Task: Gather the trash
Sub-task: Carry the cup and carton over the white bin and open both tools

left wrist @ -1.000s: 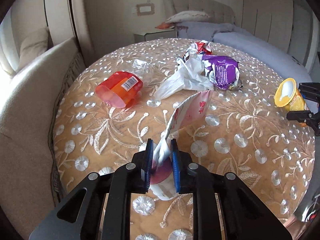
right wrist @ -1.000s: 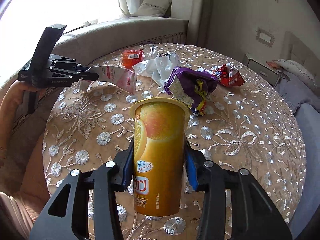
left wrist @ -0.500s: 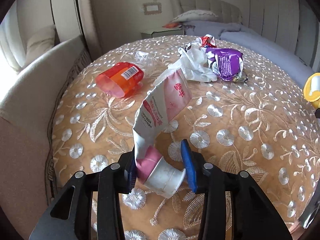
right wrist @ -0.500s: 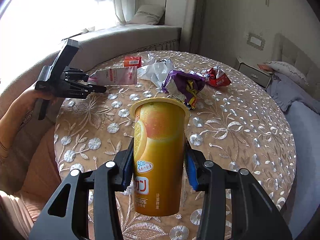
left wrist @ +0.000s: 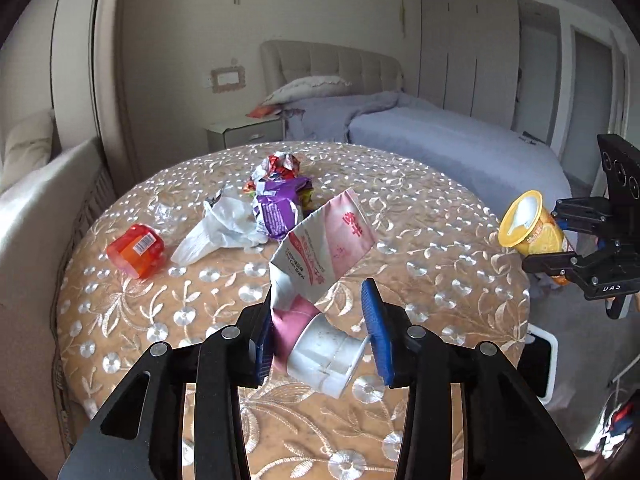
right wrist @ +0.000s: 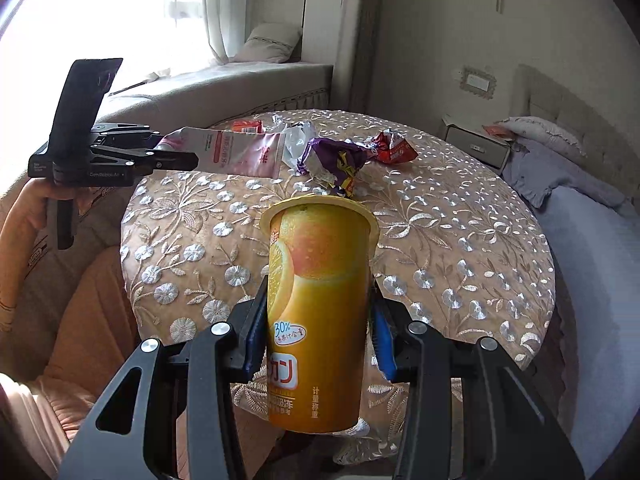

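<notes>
Tube (left wrist: 320,280): pink-white, crumpled, white cap toward camera; long axis toward 1 o'clock.
Left tool (left wrist: 318,330): spread, tube against one pad.
Right tool (right wrist: 318,330): clamps orange cup (right wrist: 318,312), rim toward 12.

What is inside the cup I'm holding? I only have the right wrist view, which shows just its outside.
Observer: The left wrist view looks into the cup's mouth. The inside is white, and I see nothing in it, though its bottom is hidden.
Operator: How does the tube sit in the left gripper?
Observer: The tube's white cap lies between the left gripper's fingers. One pad touches the tube, and the other shows a gap above the cap. I can't tell if the grip is firm.
Operator: What is behind the tube?
Observer: An orange-red container lies on its side on the table, barcode up, near a white bag.
</notes>
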The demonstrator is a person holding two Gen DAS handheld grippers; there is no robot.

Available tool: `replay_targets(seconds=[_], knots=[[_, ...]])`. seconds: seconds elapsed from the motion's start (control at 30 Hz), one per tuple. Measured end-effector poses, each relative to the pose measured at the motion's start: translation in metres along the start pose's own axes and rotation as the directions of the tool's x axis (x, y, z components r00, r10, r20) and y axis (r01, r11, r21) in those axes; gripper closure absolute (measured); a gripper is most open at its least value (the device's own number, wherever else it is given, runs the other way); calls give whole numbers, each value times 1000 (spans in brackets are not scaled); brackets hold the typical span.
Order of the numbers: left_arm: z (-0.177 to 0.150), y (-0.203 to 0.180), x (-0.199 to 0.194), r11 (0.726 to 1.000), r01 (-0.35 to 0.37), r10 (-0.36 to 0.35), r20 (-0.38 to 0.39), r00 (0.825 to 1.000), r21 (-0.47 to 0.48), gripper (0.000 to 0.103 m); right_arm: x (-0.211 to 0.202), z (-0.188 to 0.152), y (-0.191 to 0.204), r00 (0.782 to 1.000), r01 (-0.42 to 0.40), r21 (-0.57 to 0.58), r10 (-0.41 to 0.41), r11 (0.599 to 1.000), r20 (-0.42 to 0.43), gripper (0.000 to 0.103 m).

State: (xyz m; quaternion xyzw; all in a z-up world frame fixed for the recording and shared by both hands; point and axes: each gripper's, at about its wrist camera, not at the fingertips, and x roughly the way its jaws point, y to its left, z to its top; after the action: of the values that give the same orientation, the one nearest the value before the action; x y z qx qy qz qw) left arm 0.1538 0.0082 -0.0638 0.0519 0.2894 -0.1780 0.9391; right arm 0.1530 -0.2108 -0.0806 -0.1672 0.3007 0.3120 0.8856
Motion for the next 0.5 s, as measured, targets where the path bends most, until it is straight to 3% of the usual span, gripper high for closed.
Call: replay_targets(seconds=[0.2, 0.5], knots=[[9, -77, 15, 976, 194, -194, -9, 981, 103, 64, -44, -38, -16, 998, 65, 58, -65, 996, -2, 58], [6, -192, 48, 870, 432, -418, -109, 902, 237, 64, -104, -129, -40, 980, 193, 181, -179, 964, -92, 58]])
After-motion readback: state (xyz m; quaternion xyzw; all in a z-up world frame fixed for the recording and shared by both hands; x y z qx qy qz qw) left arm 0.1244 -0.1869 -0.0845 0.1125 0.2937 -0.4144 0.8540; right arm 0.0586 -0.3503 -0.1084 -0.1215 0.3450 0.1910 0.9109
